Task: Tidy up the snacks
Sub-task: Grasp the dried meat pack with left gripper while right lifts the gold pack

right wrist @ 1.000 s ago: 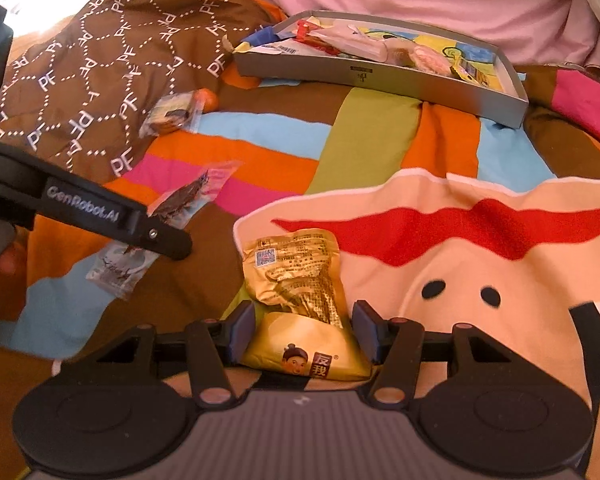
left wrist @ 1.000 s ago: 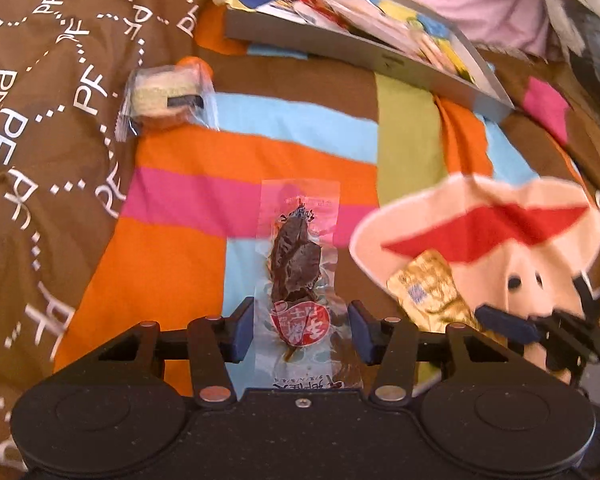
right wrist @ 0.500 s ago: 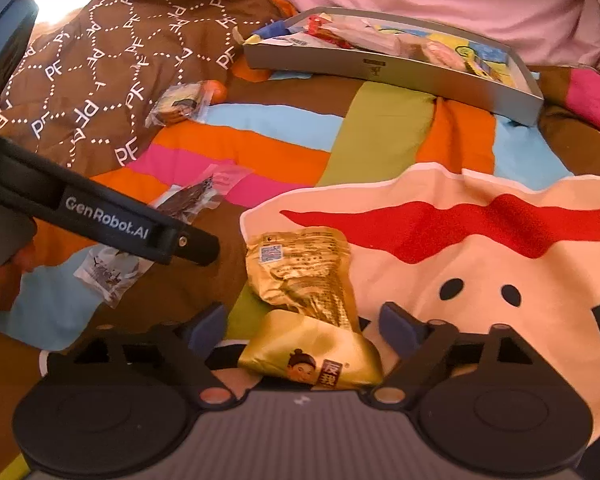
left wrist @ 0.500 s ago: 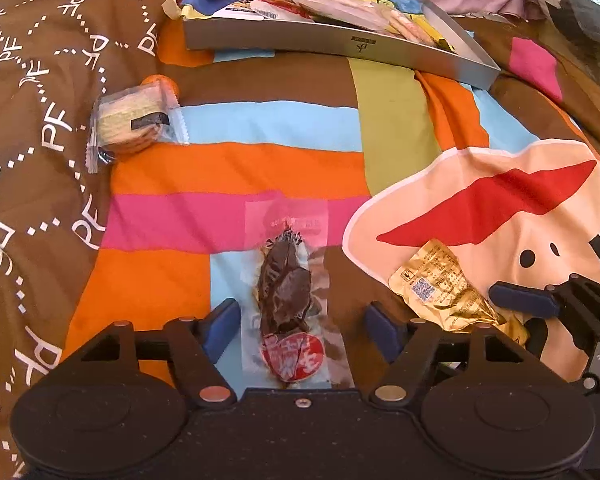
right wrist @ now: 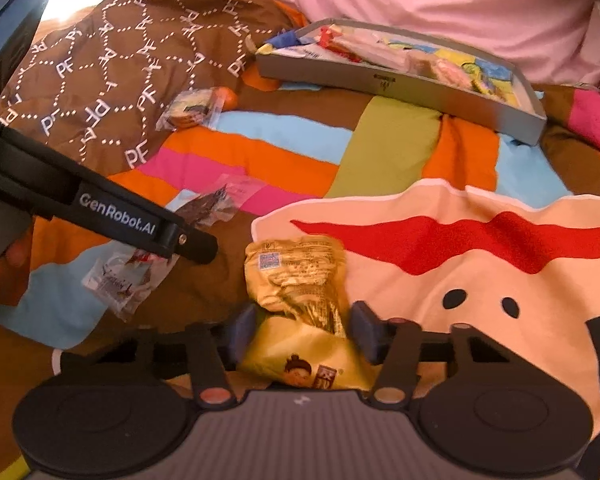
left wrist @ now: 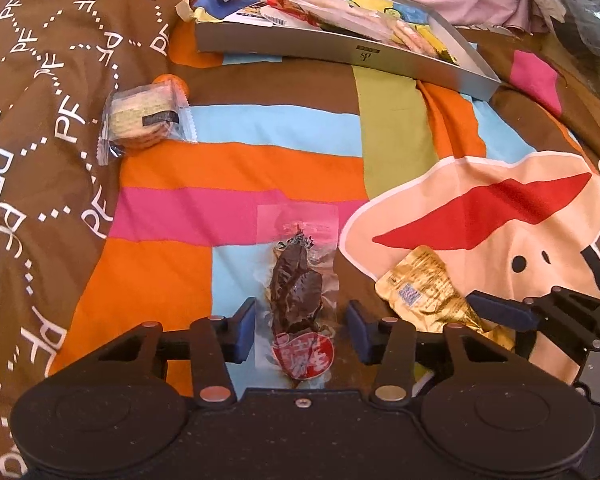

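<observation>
Left gripper [left wrist: 302, 326] open around clear meat snack packet [left wrist: 298, 292]; right gripper [right wrist: 303, 330] open around gold snack bag [right wrist: 296, 276], mid-blanket [left wrist: 240, 164].

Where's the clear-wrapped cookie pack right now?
The cookie pack lies far left in the left wrist view, on the blanket's brown edge, touching a small orange ball, left of the grey tray.
</observation>
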{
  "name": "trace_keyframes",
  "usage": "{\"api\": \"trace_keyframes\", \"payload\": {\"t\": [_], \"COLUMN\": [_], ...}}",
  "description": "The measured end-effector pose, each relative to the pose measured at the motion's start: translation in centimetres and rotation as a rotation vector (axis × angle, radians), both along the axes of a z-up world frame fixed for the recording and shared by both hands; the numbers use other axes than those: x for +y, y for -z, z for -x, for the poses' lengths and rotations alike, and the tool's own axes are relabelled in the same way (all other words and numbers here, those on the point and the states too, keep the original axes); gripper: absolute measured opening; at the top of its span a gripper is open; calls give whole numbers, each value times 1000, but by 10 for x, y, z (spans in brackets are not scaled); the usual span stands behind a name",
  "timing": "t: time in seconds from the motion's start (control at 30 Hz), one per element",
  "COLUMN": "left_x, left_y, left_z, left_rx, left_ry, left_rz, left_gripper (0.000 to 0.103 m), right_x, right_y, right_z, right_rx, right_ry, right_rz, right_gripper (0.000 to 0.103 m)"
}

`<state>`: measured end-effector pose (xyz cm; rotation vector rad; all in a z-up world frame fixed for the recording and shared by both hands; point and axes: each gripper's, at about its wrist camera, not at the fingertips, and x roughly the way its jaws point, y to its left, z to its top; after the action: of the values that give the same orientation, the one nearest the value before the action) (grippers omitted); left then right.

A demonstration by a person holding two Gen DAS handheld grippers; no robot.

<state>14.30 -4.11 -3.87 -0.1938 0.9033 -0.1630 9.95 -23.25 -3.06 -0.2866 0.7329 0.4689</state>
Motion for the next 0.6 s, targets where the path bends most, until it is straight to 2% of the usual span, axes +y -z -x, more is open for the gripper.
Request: {"api": "trace_keyframes", "payload": {"t": [0.07,0.27,0.6], "left_x": [-3,-8,-1], "left_y": [-2,-6,-13], "left_z": [4,17,24], "left_rx": [-8,-30,-71], "left_ry": [13,43,28], "left_rz": [-8,-25,-39], "left_gripper": [49,48,48], "right_x": [2,16,18], "right_y": [0,1,-2], "right_z": [4,18,22], "right_rx": [-32,-134,-215], "right_ry": [8,-26,-17], "right_rz": [20,128,162], "right_gripper": [51,50,49]}}
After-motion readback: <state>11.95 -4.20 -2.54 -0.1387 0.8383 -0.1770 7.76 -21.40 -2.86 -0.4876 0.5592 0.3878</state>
